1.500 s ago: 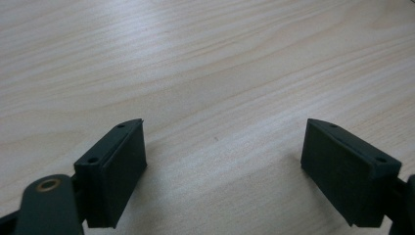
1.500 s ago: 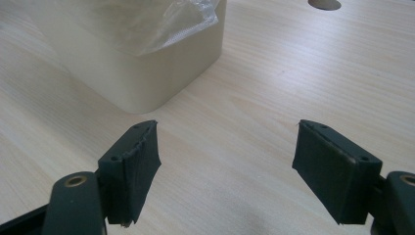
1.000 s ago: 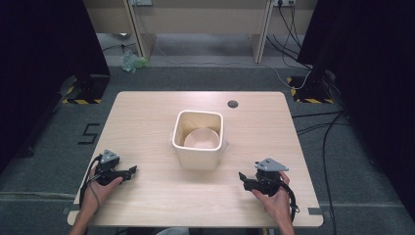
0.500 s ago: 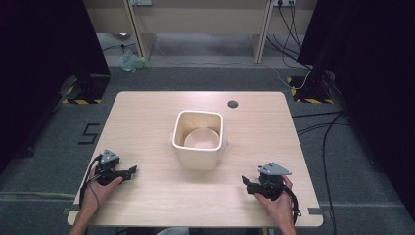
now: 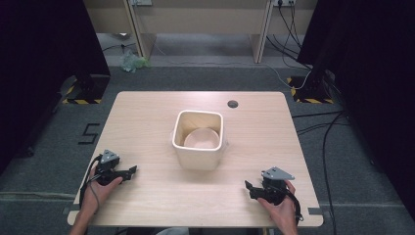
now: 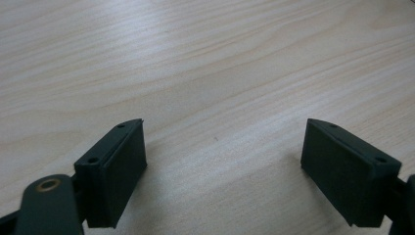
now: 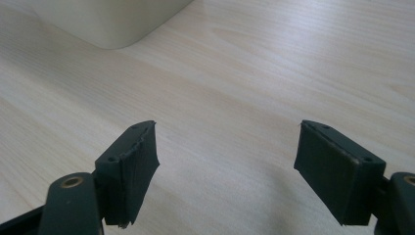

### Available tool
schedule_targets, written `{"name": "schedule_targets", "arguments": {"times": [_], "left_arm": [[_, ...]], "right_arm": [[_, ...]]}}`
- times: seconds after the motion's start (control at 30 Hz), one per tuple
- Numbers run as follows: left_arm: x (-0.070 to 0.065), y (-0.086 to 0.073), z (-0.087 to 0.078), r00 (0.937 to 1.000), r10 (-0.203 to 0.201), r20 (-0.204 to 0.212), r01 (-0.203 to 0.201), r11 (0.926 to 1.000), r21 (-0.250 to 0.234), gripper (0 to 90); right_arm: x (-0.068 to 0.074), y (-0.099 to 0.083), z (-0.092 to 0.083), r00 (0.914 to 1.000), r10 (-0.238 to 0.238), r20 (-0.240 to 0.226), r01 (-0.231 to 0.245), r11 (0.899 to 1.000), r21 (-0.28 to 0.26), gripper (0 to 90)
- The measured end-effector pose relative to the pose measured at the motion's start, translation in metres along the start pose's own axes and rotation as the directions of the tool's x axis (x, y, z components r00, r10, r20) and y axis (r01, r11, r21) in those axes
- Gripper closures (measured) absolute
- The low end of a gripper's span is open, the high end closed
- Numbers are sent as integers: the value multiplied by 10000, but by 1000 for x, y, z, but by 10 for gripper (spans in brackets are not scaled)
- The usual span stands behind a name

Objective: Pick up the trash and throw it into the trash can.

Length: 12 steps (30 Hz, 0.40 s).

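A: Container [image 5: 198,139] position?
B: Cream square tub, mid-table [image 5: 147,112], upright; a round bowl [image 5: 201,139] sits inside it.
A: Grippers?
B: Left gripper [image 5: 128,171] low at the near left edge, right gripper [image 5: 250,188] near right; both well apart from the tub. Jaws of each spread wide over bare wood, holding nothing.

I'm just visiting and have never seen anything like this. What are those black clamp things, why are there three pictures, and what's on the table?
A person sits at a wooden table holding a two-jaw gripper in each hand: the left gripper and the right gripper. One camera looks down from above. The other two ride on the grippers and look along their black jaws, which stand open in both close-ups, holding nothing. In the middle stands a cream square tub with a bowl inside. A small dark round spot lies near the far edge.
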<state>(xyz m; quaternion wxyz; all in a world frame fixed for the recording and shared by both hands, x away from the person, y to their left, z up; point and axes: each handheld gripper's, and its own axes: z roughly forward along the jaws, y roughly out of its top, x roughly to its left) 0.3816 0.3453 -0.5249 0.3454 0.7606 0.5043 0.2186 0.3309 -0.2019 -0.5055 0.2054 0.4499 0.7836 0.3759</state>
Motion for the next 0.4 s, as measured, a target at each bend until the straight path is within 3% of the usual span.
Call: {"name": "schedule_targets", "arguments": {"times": [0.4], "left_arm": [[0,0,0,10000,2,-2,-2,10000,2,158]], "right_arm": [[-2,-6,3,9998,25,208,-32,9994,355,211]]}}
